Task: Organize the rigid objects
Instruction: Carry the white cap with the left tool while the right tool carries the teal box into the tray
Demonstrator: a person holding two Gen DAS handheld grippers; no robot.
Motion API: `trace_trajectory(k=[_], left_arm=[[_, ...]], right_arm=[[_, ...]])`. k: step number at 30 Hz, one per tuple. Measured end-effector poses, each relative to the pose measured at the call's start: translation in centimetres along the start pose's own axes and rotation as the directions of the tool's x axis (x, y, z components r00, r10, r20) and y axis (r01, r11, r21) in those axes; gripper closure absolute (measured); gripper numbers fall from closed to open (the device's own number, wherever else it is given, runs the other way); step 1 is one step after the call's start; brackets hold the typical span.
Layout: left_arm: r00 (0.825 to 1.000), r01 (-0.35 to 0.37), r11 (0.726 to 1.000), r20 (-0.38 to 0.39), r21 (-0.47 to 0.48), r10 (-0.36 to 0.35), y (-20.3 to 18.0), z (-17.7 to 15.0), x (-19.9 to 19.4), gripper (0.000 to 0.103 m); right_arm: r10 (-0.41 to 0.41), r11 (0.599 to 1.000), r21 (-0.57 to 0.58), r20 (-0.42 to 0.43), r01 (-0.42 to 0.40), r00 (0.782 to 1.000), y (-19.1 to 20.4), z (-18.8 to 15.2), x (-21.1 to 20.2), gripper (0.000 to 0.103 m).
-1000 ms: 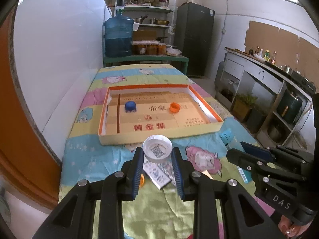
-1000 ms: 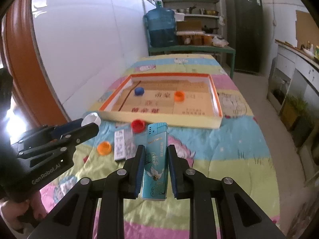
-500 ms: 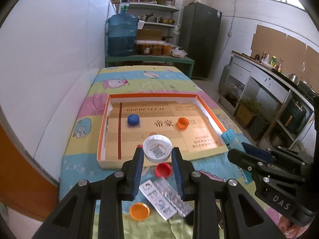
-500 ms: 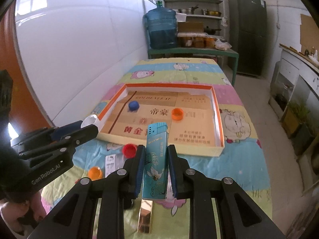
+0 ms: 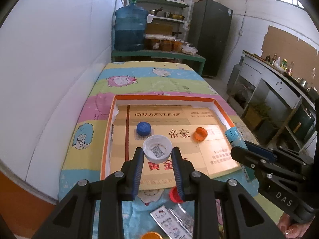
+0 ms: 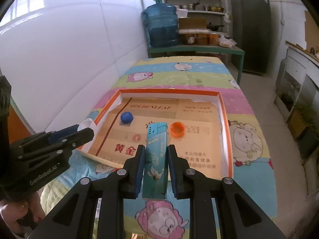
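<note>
Carry step — left gripper (image 5: 157,155) clamps white cap (image 5: 157,148), right gripper (image 6: 154,155) clamps teal lighter (image 6: 156,159); next — lower into orange-rimmed box (image 5: 165,98), release.

Both grippers advance toward the tray (image 5: 223,110): the left gripper (image 5: 157,156), with the white cap (image 5: 157,148) between its jaws, now hangs over the tray's floor instead of the cloth. The lighter (image 6: 156,159) in the right gripper (image 6: 155,160) now reaches over the tray's near wall, and the red cap (image 5: 174,195) sits beneath the left jaws.
</note>
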State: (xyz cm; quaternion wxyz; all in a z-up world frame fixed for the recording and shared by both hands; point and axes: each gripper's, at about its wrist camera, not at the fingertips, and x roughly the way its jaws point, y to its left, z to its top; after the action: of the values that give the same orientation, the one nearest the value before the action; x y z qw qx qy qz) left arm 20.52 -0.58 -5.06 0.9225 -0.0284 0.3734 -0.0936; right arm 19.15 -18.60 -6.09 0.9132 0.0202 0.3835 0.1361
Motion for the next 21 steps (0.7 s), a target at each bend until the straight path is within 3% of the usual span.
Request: trace_trajectory(k=[21], left_arm=[[0.994, -0.058, 0.998, -0.092, -0.030, 0.055, 2.7, 0.7, 6.5, 0.073]], right_arm=[[0.058, 0.998, -0.021, -0.107, -0.060, 0.993, 0.1, 1.6, 8.3, 0.080]])
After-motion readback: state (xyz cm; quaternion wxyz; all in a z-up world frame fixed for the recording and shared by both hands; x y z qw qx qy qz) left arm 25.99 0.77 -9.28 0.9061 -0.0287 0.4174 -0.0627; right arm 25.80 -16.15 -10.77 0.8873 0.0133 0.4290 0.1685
